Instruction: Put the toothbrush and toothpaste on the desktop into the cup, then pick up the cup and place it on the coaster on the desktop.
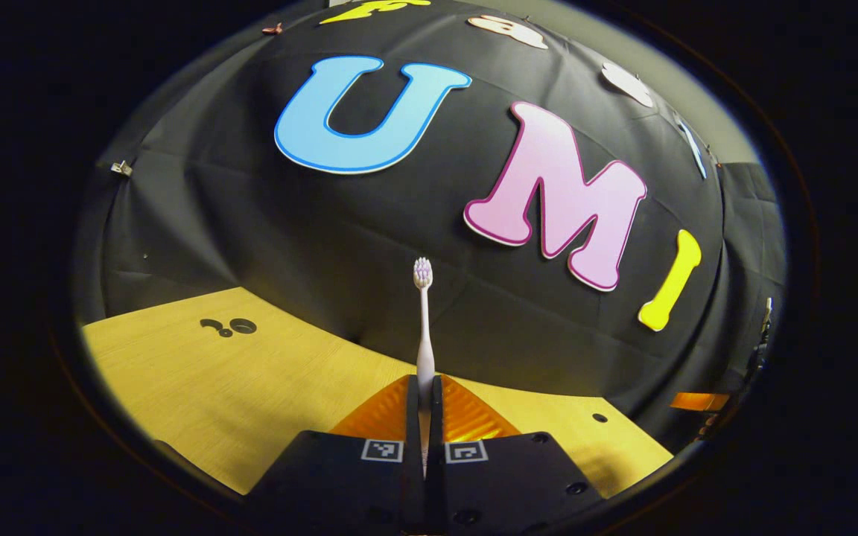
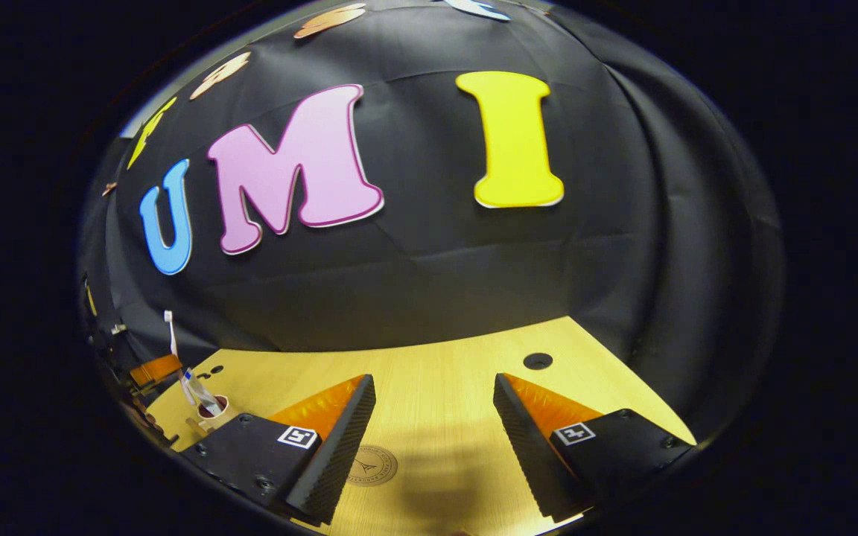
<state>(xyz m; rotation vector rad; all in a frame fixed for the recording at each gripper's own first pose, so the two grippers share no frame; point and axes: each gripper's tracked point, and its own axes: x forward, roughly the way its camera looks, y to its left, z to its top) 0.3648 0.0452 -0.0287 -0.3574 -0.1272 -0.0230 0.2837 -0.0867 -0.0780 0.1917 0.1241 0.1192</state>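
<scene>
Your desktop (image 2: 429, 372) is the biggest thing here: a pale wood-grain top running back to the black cloth wall (image 2: 429, 283); in the right gripper view it carries a round dark hole (image 2: 538, 361) toward the far right, and in the left gripper view a pair of dark cut-outs (image 1: 229, 326) far left plus a small dark dot (image 1: 599, 418) to the right.

Your right gripper (image 2: 434, 424) hangs over the wood with its jaws spread wide and nothing between them; bare desktop shows in the gap; a shadow falls on the wood under it.

Your left gripper (image 1: 424, 406) has its fingers drawn together on the toothbrush (image 1: 423, 327); both fingers press the lower handle; the brush stands upright out of the grip, bristle head at the top against the cloth wall, well above the desktop.

The coaster (image 2: 372, 465) lies flat on the wood just beside your right gripper's left finger, a round tan disc with a dark printed mark at its centre; part of it is hidden behind that finger.

The cup (image 2: 213, 407) sits far left in the right gripper view, near the desktop edge, small and distorted; the toothpaste (image 2: 198, 388) leans out of its mouth, tilted. In the same corner the toothbrush shows again as a thin white stick above the cup, apart from it; I cannot tell more at that size.
</scene>
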